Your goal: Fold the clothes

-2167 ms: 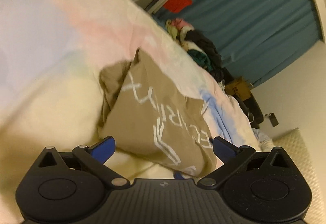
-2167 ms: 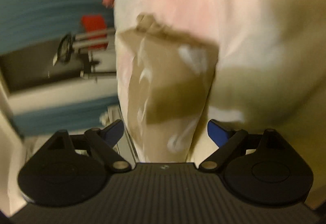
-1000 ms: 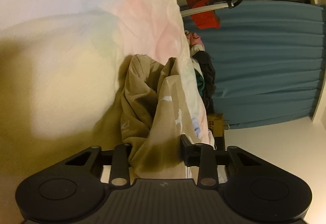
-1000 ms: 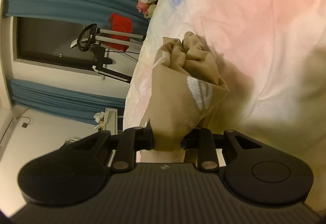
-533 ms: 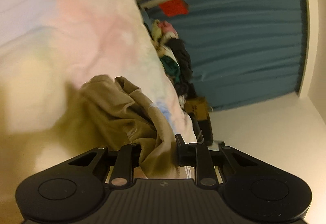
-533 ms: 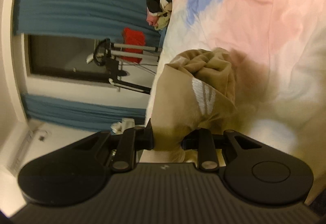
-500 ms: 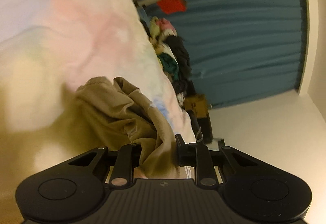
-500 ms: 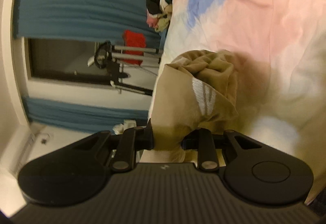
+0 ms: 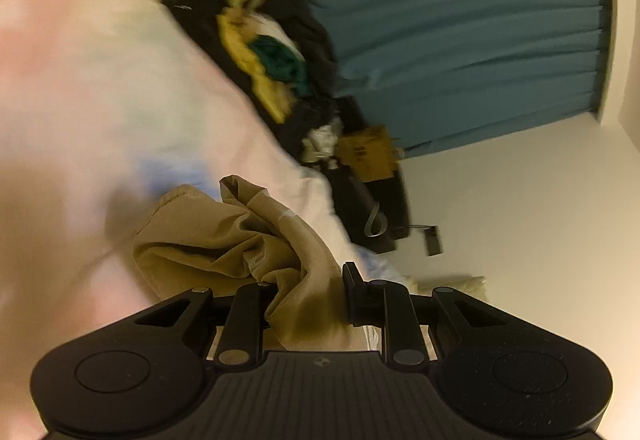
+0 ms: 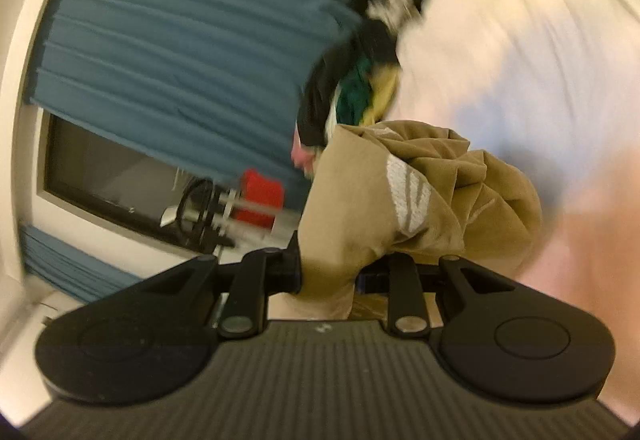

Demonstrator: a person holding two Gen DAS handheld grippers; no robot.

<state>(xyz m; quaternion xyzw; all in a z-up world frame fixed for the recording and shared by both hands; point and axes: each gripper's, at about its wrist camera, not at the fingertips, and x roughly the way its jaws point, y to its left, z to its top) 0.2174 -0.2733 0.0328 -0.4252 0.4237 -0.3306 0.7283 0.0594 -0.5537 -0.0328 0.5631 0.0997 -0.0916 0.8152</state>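
Note:
A tan garment with white print is bunched up over the pastel bed cover. In the left wrist view my left gripper (image 9: 306,290) is shut on a fold of the tan garment (image 9: 216,236), which hangs crumpled ahead of the fingers. In the right wrist view my right gripper (image 10: 328,272) is shut on another part of the tan garment (image 10: 432,192), its white stripes facing the camera. Both views are tilted and blurred by motion.
A pile of mixed clothes (image 9: 276,52) lies along the bed's far edge, also in the right wrist view (image 10: 356,88). Behind are teal curtains (image 9: 460,20), a cardboard box (image 9: 368,152), a rack with a red item (image 10: 260,196) and a white wall (image 9: 520,220).
Both grippers closed on the tan garment and lifted it. Since half a second ago both have swung toward the clothes pile, carrying the bunched garment along.

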